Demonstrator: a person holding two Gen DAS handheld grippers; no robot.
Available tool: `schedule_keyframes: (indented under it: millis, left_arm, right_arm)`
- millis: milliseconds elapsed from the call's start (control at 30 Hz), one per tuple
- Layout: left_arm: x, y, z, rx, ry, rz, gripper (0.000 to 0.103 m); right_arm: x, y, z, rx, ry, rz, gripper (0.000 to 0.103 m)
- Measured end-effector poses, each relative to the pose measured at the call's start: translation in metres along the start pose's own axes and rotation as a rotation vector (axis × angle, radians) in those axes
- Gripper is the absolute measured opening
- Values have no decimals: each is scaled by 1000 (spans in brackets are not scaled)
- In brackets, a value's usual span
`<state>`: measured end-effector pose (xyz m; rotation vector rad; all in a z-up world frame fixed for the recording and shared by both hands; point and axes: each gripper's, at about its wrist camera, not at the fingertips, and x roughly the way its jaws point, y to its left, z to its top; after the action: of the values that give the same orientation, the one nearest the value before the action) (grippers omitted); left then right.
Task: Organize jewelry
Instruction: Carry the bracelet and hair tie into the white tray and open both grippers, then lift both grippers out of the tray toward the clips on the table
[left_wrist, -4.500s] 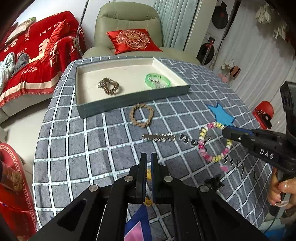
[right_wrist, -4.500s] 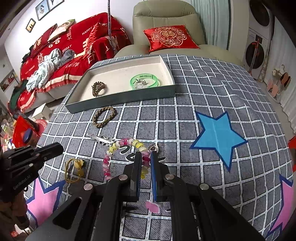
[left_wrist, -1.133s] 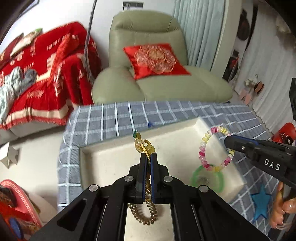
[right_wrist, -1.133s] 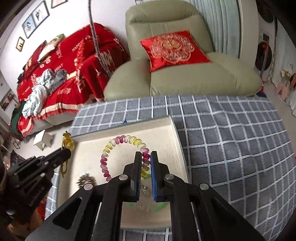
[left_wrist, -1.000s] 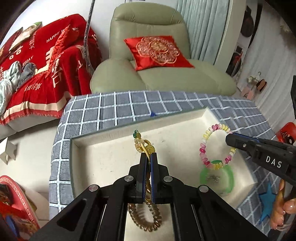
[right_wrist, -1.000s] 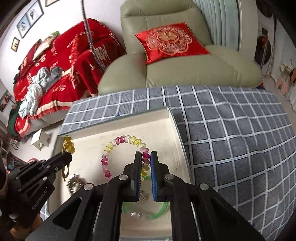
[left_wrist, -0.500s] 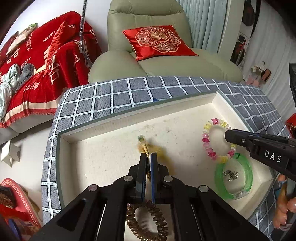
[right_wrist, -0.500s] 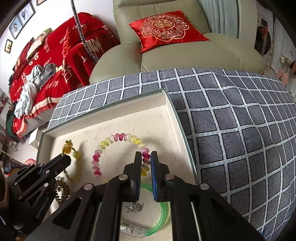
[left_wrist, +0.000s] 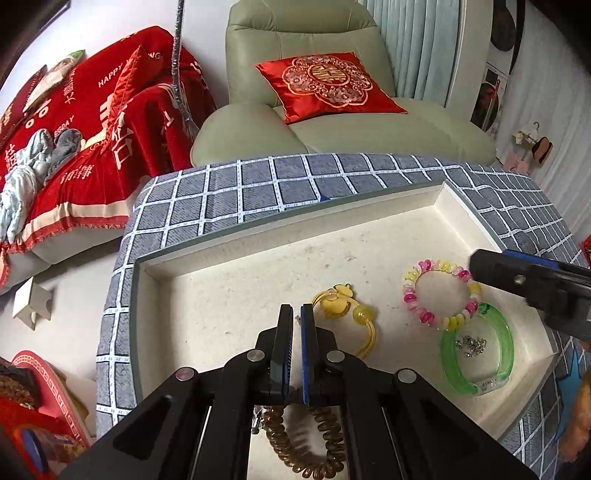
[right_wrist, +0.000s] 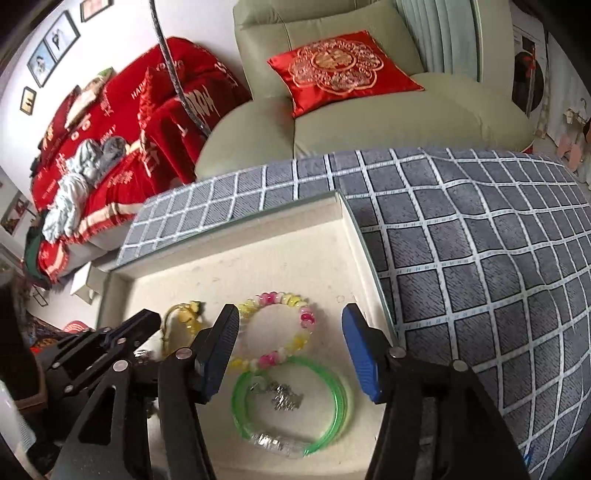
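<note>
A cream-lined tray (left_wrist: 221, 258) sits on the checked table (left_wrist: 258, 188). In it lie a yellow charm bracelet (left_wrist: 347, 314), a pink-and-yellow bead bracelet (left_wrist: 439, 293), a green bangle (left_wrist: 476, 354) with small silver pieces inside, and a brown coil bracelet (left_wrist: 306, 443). My left gripper (left_wrist: 296, 314) hovers just left of the yellow bracelet, jaws nearly together with a slim gap, holding nothing. My right gripper (right_wrist: 290, 343) is open wide above the bead bracelet (right_wrist: 280, 328) and the green bangle (right_wrist: 291, 402). The yellow bracelet (right_wrist: 183, 317) also shows in the right wrist view.
The tray's right wall (right_wrist: 365, 251) stands just right of my right gripper. A green armchair with a red cushion (left_wrist: 328, 81) stands beyond the table's far edge. A red-covered sofa (left_wrist: 74, 129) is at the left. My right gripper (left_wrist: 532, 284) shows in the left wrist view.
Both grippers lowered into the tray. The right gripper opened and let go of the bead bracelet. The left gripper released the yellow bracelet, which now lies on the tray floor.
</note>
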<state>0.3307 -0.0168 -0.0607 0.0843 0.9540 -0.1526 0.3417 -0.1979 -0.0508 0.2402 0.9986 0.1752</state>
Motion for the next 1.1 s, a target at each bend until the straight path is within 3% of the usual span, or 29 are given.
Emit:
schedule_keyframes:
  millis: [433,533,567,800,833,867,900,967,1100]
  left_arm:
    - [-33,8,-1,-23,-43,-8,20]
    - [-49,9,-7,-19,-63,-13,20]
    - [-54,9,-10,-19,-69,-16,20]
    - [-83,14,-35,-52,-74,-81,20]
    - [-86,14,-39,-54,-66,-97,31]
    - [-88,14,-43,-53,-62,-103,88]
    - [-93,14,-47,-56,-61,-96,103]
    - [-103,12,-56,-51,-110,-71,103]
    - [-116,7,-72,-46,-122,-89,103]
  right_arm:
    - [-54,-4,-30,32,-51,69,73]
    - [-65,-4,-39,39,-54,88,76]
    - [-71,-5,-43,42,-58,98,83]
    - [-99,-14,-66,73,-75,121,86]
    - [-103,-15,-70,77,-77,124,86]
    - [-106,-17,-74,79,-79,125,87]
    - [-110,-19,-80,78,-81,123,87]
    - [-117,-20,-89,75,-84,110,87]
    - [-131,-26,-108,83,-118,116,88]
